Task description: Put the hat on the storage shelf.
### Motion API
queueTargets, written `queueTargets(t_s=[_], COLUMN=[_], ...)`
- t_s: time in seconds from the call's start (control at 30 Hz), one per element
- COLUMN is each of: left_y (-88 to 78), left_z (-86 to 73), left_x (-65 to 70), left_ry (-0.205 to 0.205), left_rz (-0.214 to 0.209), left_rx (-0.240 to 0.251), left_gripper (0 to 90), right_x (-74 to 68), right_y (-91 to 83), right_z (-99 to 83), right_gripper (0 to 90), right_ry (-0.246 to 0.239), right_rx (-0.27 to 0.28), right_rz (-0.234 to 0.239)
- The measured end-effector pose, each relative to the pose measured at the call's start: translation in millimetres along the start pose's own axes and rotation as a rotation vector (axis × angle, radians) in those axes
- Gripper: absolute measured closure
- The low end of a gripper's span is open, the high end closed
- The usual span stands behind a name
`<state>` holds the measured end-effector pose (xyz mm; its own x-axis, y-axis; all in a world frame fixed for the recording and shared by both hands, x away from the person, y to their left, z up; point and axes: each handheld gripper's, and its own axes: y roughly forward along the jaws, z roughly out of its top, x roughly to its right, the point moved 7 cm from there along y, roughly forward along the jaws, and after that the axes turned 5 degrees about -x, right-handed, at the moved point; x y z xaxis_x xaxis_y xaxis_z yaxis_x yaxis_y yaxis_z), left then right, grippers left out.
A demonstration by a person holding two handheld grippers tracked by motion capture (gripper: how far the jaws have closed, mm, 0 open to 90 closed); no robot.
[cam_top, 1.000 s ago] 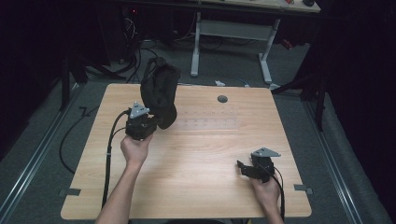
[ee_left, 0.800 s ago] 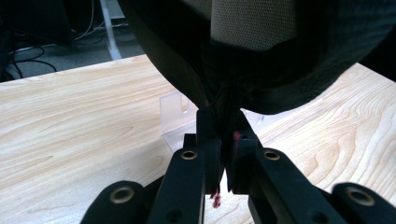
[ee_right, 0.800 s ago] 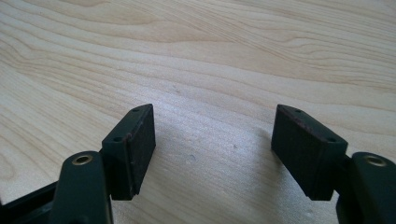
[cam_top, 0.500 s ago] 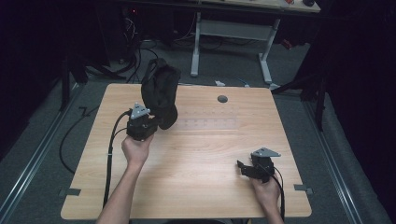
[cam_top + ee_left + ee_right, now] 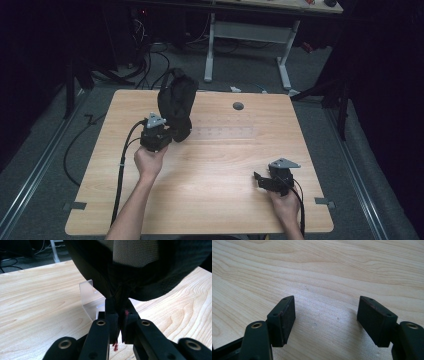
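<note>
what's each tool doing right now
Left tool: shut on the black bag, lifted off the table.
Right tool: open, holding nothing.

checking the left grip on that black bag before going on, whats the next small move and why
Probably bring the right gripper across to the black bag. The left gripper is shut on a pinch of the bag's fabric, which hangs bunched above the table beside a clear stand. The right jaws are open with nothing between them, so a second grip seems the likely help.

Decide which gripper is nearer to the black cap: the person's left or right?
Left. The left gripper is shut on the black cap, holding it above the table. The right gripper stands open over bare wood, well apart from it.
</note>
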<state>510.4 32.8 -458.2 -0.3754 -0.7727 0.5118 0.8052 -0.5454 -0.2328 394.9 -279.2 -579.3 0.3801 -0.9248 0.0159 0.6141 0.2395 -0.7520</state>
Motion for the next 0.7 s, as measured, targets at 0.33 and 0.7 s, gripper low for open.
queueTargets(t_s=[0.33, 0.7], left_y=[3.1, 1.3], left_z=[-6.9, -5.1], left_x=[-4.6, -7.3], left_ry=[-0.001, -0.051], left_rz=[-0.004, -0.022], left_rx=[-0.012, -0.01], left_gripper=[85.4, 79.8], right_x=[-0.2, -0.3], right_y=[0.1, 0.1], right_z=[0.0, 0.1], right_gripper=[31.5, 31.4], right_ry=[-0.002, -0.002], right_rx=[0.001, 0.0], right_rz=[0.001, 0.002])
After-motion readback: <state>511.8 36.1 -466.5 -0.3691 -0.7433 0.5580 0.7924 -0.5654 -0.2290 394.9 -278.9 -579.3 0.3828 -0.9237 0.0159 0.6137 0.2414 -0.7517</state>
